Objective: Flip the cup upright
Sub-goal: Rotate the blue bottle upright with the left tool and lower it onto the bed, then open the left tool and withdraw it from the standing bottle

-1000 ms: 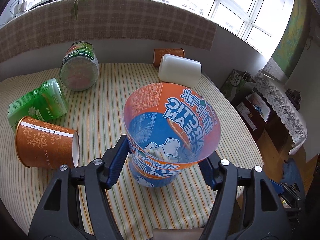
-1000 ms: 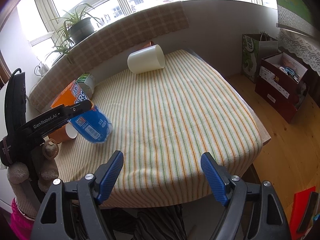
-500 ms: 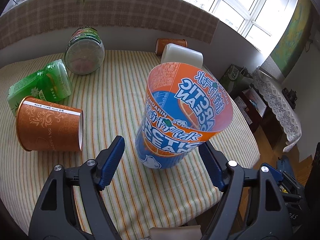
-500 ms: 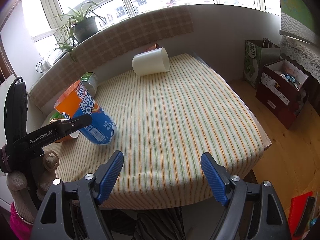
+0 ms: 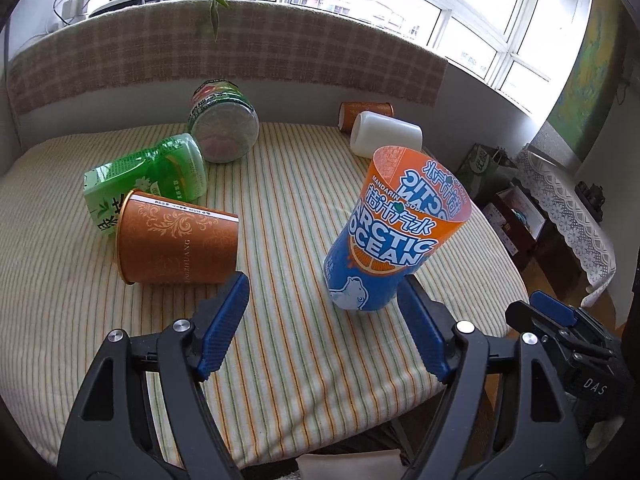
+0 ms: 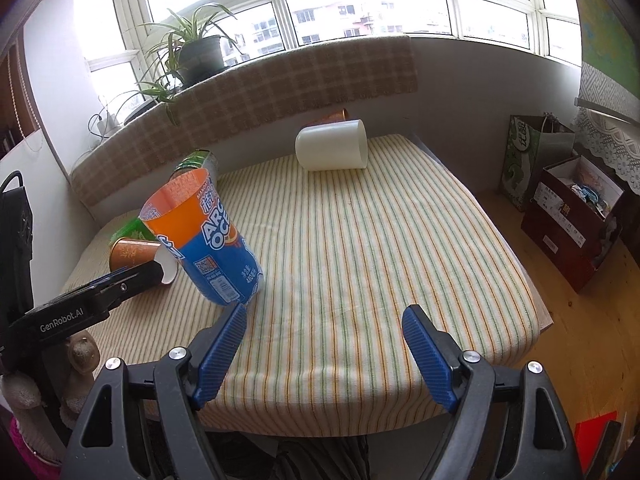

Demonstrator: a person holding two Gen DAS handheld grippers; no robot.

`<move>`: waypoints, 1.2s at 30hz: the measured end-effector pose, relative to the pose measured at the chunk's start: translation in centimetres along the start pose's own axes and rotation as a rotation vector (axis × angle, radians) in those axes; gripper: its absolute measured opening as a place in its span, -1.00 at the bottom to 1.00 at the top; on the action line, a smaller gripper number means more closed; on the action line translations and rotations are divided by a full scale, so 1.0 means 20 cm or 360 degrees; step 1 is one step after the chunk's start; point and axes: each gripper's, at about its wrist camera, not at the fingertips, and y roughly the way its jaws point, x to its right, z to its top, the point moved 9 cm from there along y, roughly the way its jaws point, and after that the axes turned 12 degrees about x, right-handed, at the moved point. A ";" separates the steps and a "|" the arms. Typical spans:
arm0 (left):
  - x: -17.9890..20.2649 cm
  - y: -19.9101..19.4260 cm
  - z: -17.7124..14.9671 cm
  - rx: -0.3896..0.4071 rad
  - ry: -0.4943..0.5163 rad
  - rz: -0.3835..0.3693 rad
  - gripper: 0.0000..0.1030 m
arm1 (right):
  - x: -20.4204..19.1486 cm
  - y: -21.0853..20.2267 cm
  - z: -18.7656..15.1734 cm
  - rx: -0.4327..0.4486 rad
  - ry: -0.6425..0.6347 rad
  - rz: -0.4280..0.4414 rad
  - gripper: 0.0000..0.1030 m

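Left gripper has let go: jaws spread wide now, pulled back off the cup, which a second ago sat between them. Cup stands mouth-up on the striped cloth, at 1 o'clock from the left gripper, leaning slightly. Flip looks done, if it holds. Right gripper is spread too, holding nothing, cup at its 11 o'clock. Left view alone shows the brown cup and green bottle clearly; right view shows the cup's base flat on the cloth.
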 end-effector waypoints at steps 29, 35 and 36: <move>-0.12 -0.51 0.20 0.0553 0.0205 0.0393 0.79 | -0.26 -0.15 0.19 0.0414 -0.0311 -0.0008 0.92; -0.12 -0.55 0.19 0.0597 0.0203 0.0425 1.00 | -0.27 -0.18 0.21 0.0459 -0.0321 -0.0032 0.92; -0.12 -0.55 0.19 0.0603 0.0201 0.0432 1.00 | -0.27 -0.19 0.21 0.0463 -0.0324 -0.0037 0.93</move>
